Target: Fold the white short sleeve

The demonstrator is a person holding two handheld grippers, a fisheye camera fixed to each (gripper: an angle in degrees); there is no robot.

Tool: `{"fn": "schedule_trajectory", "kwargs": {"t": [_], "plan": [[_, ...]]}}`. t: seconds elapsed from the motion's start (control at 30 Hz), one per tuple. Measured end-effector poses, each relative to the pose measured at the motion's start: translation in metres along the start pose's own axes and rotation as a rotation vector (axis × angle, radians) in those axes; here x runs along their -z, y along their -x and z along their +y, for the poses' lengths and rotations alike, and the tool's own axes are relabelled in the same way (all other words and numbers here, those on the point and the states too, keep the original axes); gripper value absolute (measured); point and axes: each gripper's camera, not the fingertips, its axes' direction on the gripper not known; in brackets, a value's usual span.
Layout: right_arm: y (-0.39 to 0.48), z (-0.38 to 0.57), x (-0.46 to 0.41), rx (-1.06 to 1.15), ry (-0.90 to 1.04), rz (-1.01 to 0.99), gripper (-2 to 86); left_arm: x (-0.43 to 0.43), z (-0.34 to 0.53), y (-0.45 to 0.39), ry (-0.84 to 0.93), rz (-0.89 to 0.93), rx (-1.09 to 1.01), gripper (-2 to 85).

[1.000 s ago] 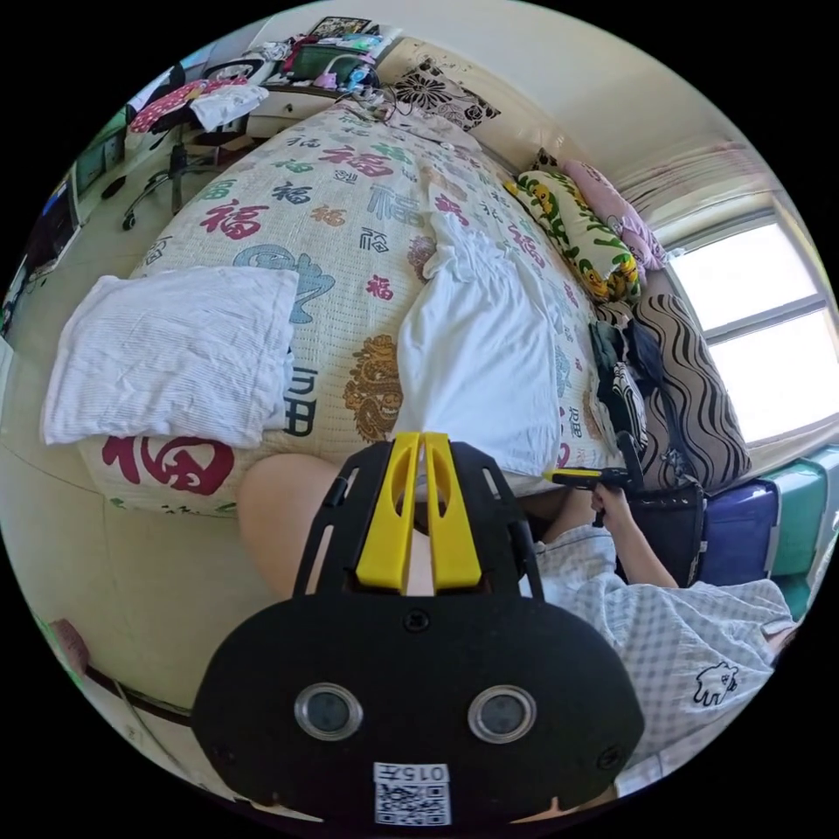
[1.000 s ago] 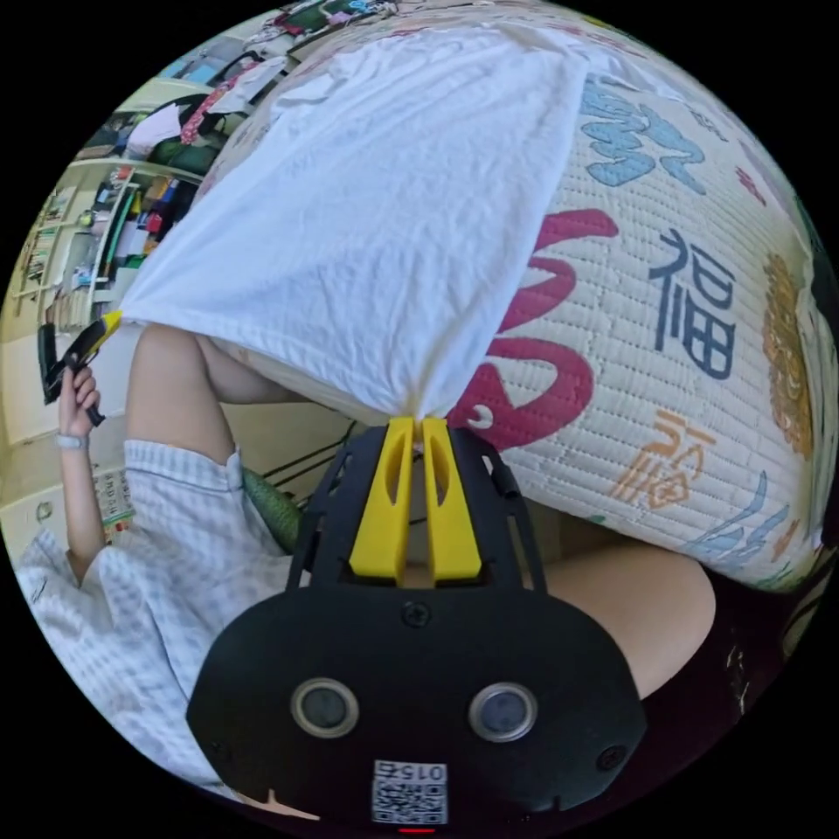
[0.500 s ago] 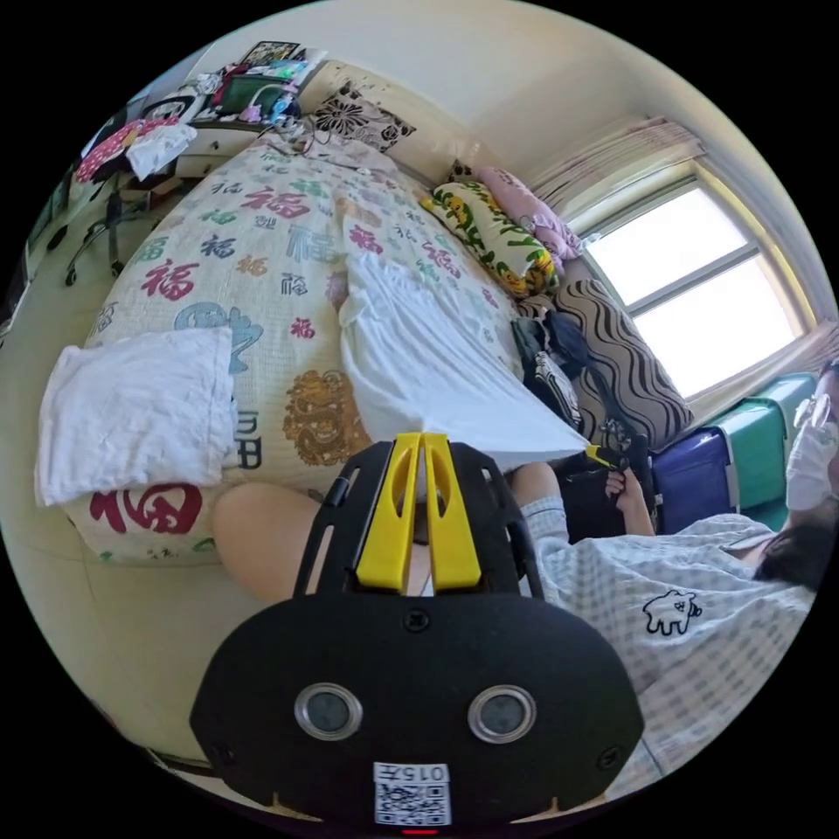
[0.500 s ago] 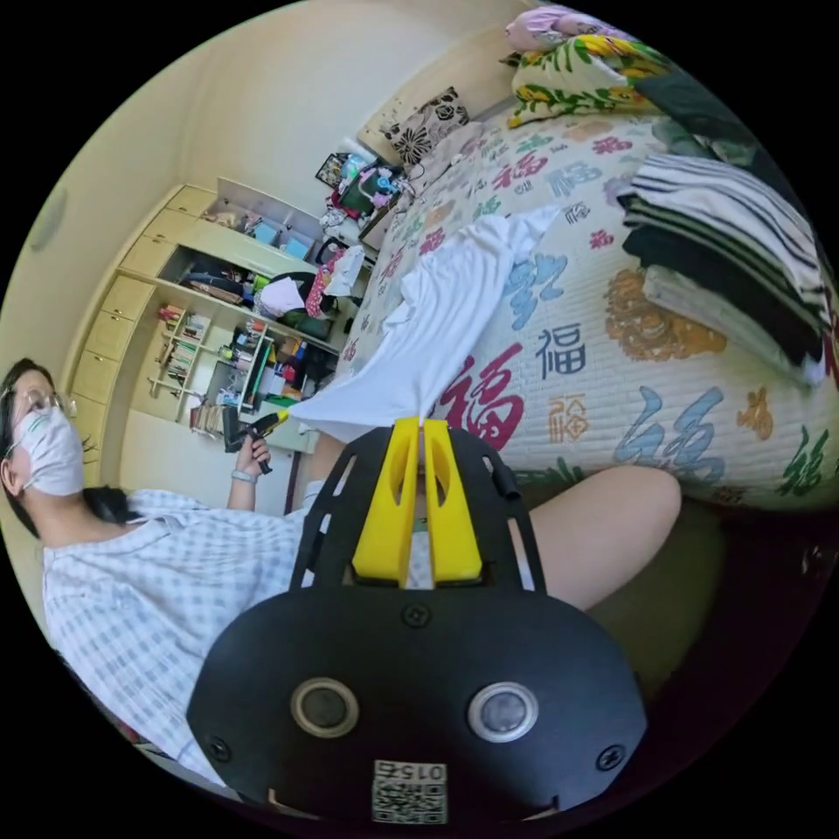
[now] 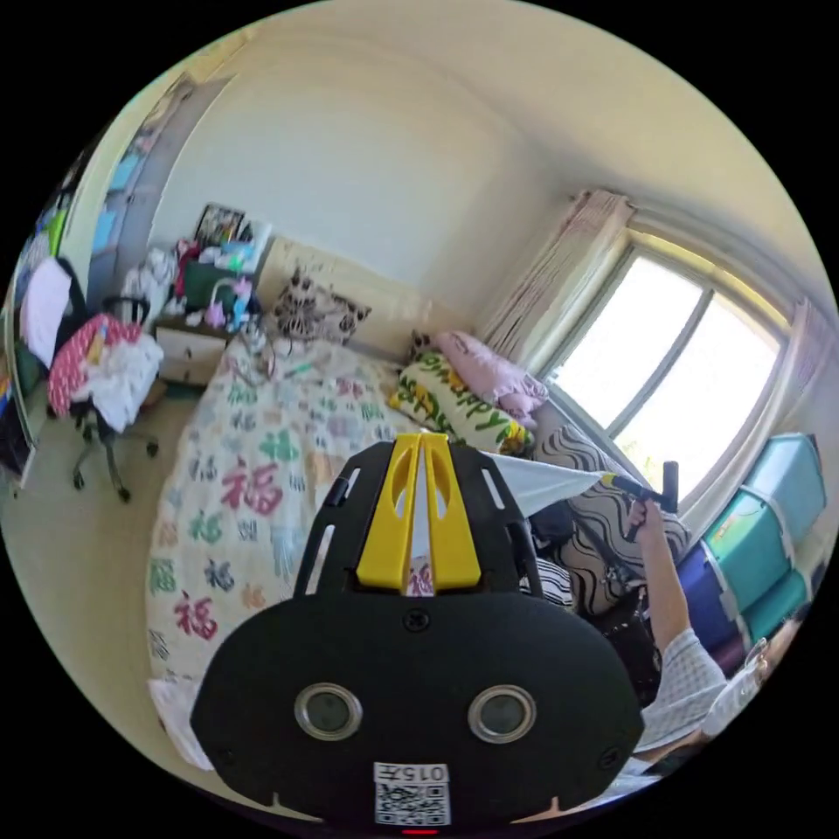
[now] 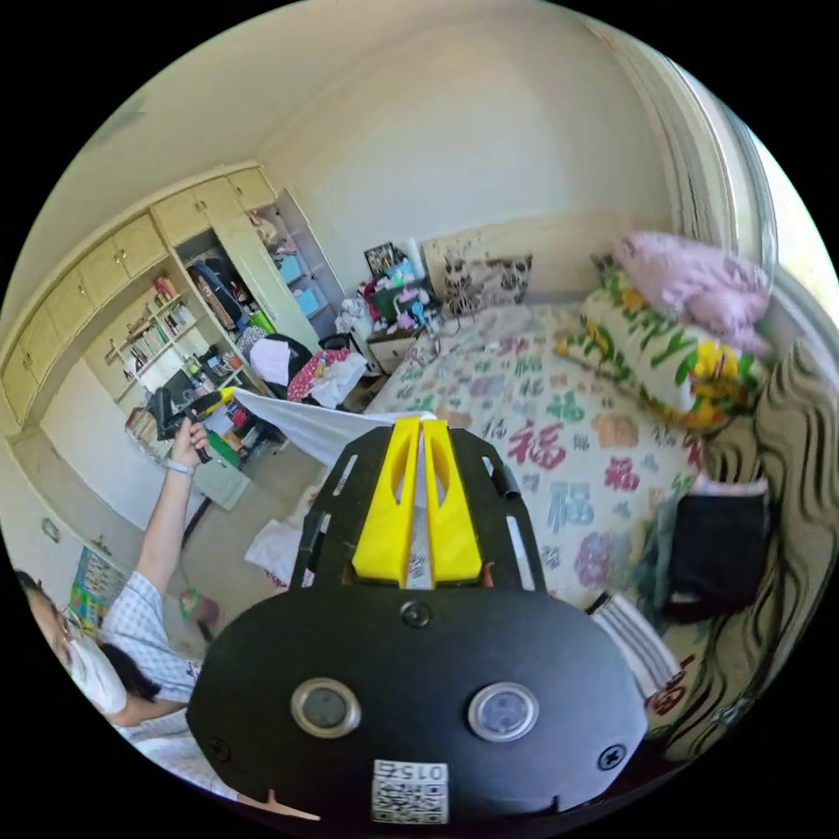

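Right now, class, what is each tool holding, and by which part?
Both hold the white short sleeve, stretched between them: the left tool and the right tool each pinch one end of an edge.

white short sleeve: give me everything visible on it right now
The white short sleeve looks like thin plain white cloth, no print visible. It is held up above the bed, stretched taut between the two grippers. The left gripper pinches one end between its yellow jaws; the right gripper pinches the other. In each view only a narrow white triangle of cloth shows, running from the near jaws to the far gripper. Sleeves, collar and hem cannot be made out.
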Motion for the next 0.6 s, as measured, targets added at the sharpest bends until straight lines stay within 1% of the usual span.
{"fn": "schedule_trajectory", "kwargs": {"t": [0.07,0.13,0.2,0.3,0.37,0.4,0.47,0.5,0.57,0.6], "plan": [[0.047,-0.020,0.034,0.124,-0.032,0.101,-0.3,0.042,-0.026,-0.048,-0.054,-0.013,-0.134,-0.8],[0.073,-0.016,0.051,0.203,-0.035,0.134,-0.3,0.063,-0.024,-0.074,-0.046,-0.045,-0.227,-0.8],[0.091,0.001,0.061,0.271,-0.022,0.124,-0.3,0.077,-0.005,-0.086,-0.025,-0.057,-0.298,-0.7],[0.102,0.050,0.060,0.339,0.031,0.101,-0.3,0.080,0.058,-0.081,0.059,-0.029,-0.370,-0.7],[0.097,0.102,0.042,0.354,0.103,0.068,-0.2,0.062,0.129,-0.064,0.171,0.004,-0.389,-0.7],[0.095,0.116,0.035,0.352,0.128,0.059,-0.2,0.054,0.149,-0.059,0.208,0.005,-0.393,-0.7],[0.079,0.180,-0.003,0.323,0.245,0.014,-0.2,0.014,0.233,-0.033,0.369,-0.034,-0.392,-0.7],[0.073,0.197,-0.016,0.306,0.279,0.003,-0.2,0.001,0.256,-0.025,0.413,-0.045,-0.386,-0.7],[0.047,0.267,-0.077,0.217,0.451,-0.012,-0.2,-0.056,0.347,0.014,0.601,-0.051,-0.320,-0.7],[0.040,0.286,-0.094,0.191,0.495,-0.006,-0.2,-0.070,0.369,0.024,0.642,-0.043,-0.297,-0.7]]}}
